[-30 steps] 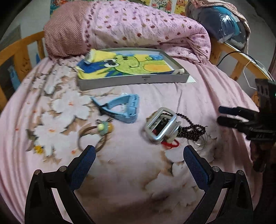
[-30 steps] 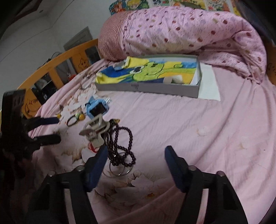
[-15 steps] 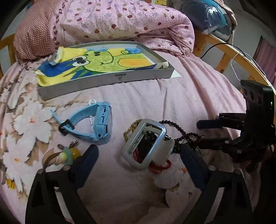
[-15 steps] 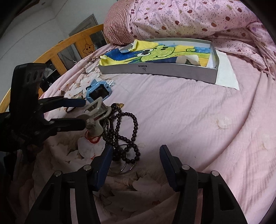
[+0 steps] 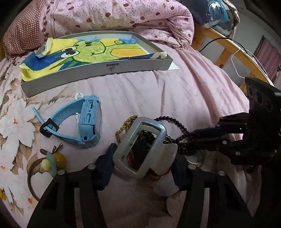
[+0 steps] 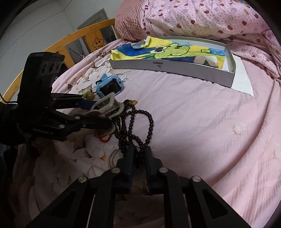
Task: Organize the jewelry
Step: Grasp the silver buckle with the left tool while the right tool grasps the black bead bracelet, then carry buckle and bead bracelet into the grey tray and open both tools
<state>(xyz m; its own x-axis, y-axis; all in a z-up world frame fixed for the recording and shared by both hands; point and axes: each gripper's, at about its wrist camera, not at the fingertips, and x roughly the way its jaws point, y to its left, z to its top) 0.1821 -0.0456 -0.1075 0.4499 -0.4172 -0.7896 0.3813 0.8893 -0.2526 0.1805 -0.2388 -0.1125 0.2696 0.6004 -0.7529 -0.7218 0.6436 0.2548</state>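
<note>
My left gripper (image 5: 143,168) is shut on a silver hair clip (image 5: 142,149), which lies on the pile of jewelry on the pink bed; it also shows in the right wrist view (image 6: 105,105). My right gripper (image 6: 138,157) is shut on a dark bead necklace (image 6: 138,126), whose strands also show in the left wrist view (image 5: 177,128). A gold chain (image 5: 123,128) and a red cord (image 6: 103,137) lie under the clip. A metal ring (image 6: 114,157) lies by the right fingers.
A blue watch (image 5: 84,122) and a hair tie with beads (image 5: 51,161) lie left of the clip. A grey tray (image 5: 98,68) lined with a frog cloth stands behind. A rolled quilt (image 5: 114,15) and wooden bed rails (image 6: 52,47) border the bed.
Both grippers moved in on the pile and closed: the left onto the silver clip, the right onto the bead necklace. They were open half a second ago.
</note>
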